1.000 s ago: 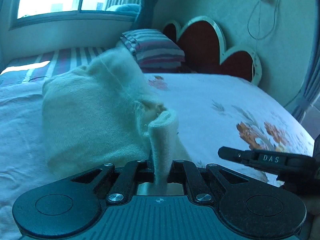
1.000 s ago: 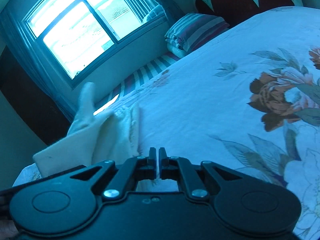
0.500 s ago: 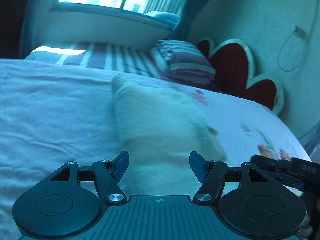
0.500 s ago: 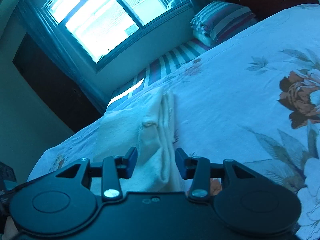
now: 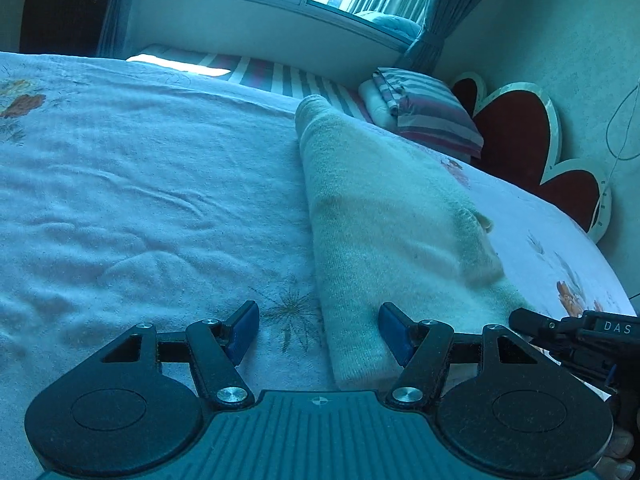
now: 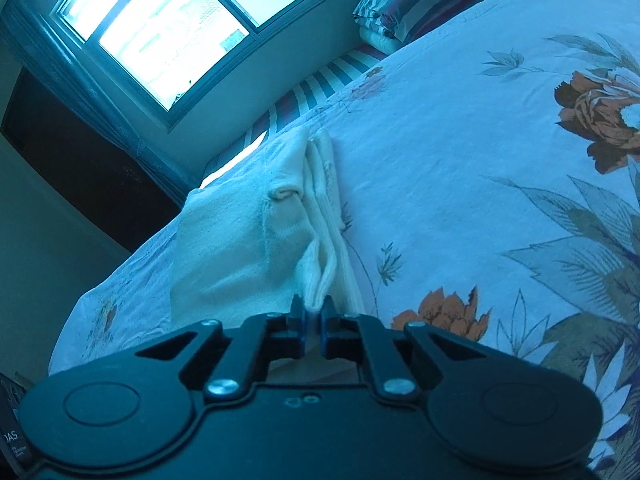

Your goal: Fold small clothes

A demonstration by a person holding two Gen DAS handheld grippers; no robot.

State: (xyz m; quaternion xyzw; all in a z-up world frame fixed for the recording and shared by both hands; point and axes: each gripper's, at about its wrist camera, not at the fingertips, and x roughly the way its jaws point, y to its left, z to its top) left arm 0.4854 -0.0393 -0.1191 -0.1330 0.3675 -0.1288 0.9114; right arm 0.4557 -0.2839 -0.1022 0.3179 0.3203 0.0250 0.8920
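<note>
Cream knit garment [image 5: 384, 216] lies folded on the floral bed [image 5: 140, 200]; left gripper [image 5: 316, 330] fingers spread apart, right gripper [image 6: 313, 312] clamped on its near edge.

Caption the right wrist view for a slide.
Right tongs pinch the folded cream garment's edge on the floral bedspread.

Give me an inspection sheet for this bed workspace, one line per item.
Surface: white floral bedspread, wrinkled.
Job's things: cream knitted garment, folded, lying flat on the bedspread.
Clutter: nothing seen.
Grippers: left gripper open, its right finger over the garment's near edge; right gripper shut on the garment's layered edge.
Cables: thin wire hanging on the wall.
Surroundings: striped pillow, red heart-shaped headboard, bright window.
</note>
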